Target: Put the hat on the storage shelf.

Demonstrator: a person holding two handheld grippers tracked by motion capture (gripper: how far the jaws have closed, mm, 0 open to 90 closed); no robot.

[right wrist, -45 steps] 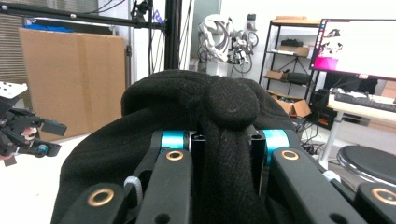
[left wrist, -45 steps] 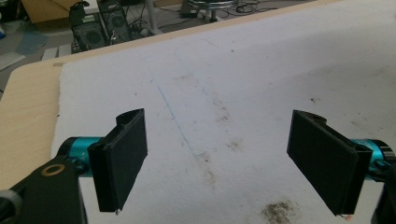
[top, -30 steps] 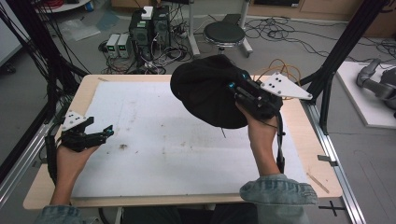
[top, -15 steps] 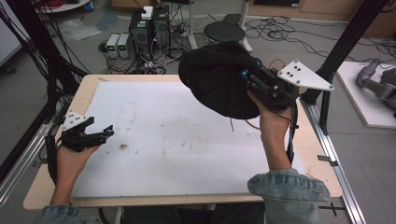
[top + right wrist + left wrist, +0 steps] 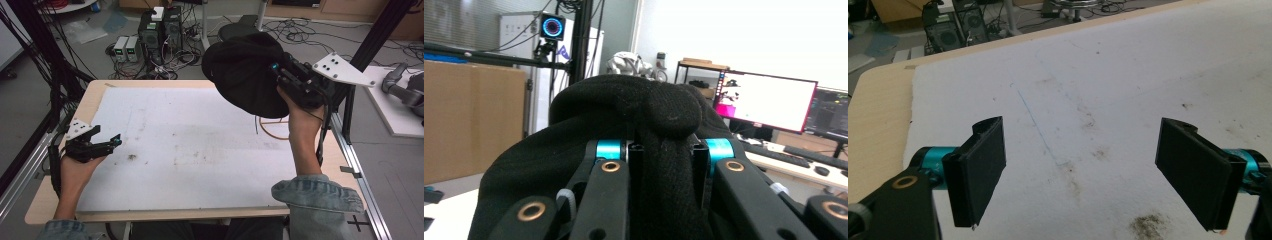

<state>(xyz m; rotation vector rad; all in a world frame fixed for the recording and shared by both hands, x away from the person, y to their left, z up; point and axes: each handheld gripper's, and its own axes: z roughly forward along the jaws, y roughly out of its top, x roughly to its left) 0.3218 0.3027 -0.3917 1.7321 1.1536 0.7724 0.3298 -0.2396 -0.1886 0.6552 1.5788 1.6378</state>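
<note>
Looking down, we see the big white felt mat (image 5: 200, 150) on the pale wooden table (image 5: 65, 200). The mat is bare, with just a few small brown stains.

Next biggest is the soft black knitted hat (image 5: 245, 70). It is up in the air, above the far right corner of the table, not touching the mat. It hangs to the left of our right gripper (image 5: 287, 82), on the side toward the middle of the table. In the right gripper view the jaws are squeezed tight on a fold of the hat (image 5: 644, 125), and the cloth bulges over them.

Our left gripper (image 5: 107, 143) rests low at the near left edge of the mat, well apart from the hat. Its two black jaws stand wide apart with nothing between them.

So the right hand is the one that has the hat. We think the mat below it is free for laying it down.

A thin orange cable (image 5: 272, 127) loops on the table under the hat, near the right edge. It might get in the way.
</note>
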